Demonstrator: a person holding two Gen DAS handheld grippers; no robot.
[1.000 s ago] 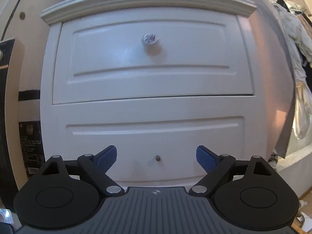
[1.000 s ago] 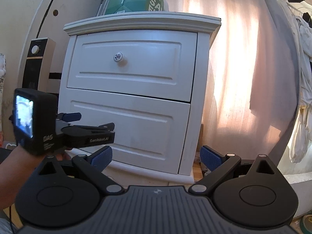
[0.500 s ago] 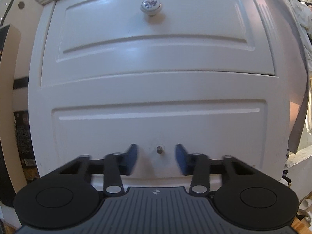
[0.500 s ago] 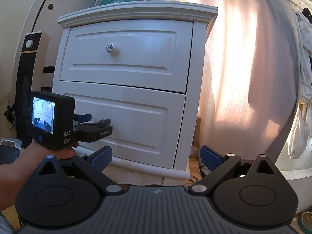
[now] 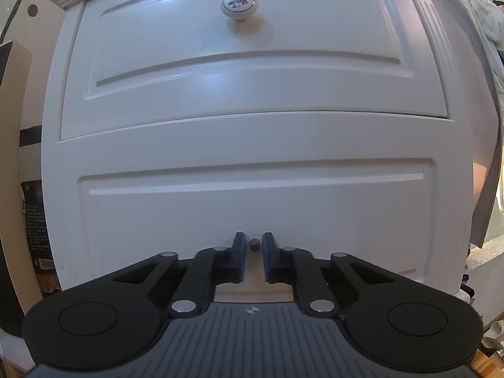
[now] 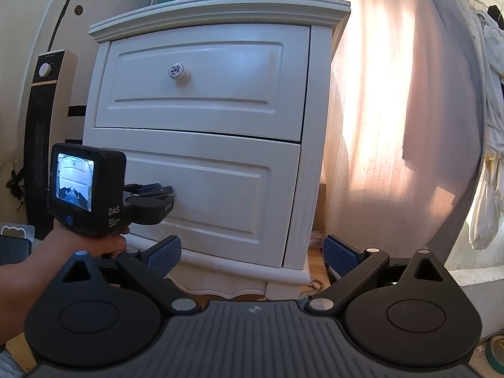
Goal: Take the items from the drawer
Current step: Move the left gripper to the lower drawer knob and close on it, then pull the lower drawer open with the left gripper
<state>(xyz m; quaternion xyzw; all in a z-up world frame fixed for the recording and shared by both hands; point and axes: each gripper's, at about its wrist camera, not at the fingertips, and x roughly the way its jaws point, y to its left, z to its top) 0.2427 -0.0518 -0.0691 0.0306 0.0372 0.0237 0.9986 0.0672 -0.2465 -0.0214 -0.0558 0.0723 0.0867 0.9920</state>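
Stud [image 5: 254, 245] between nearly closed left hand-held gripper [image 5: 254, 260] fingers; lower drawer [image 5: 252, 208] shut.

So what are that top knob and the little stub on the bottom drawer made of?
The top knob looks like glazed ceramic: glossy white with a blue flower pattern. The stub on the bottom drawer looks like bare metal, small, grey and dull, perhaps a screw left without its knob. The left gripper brackets it.
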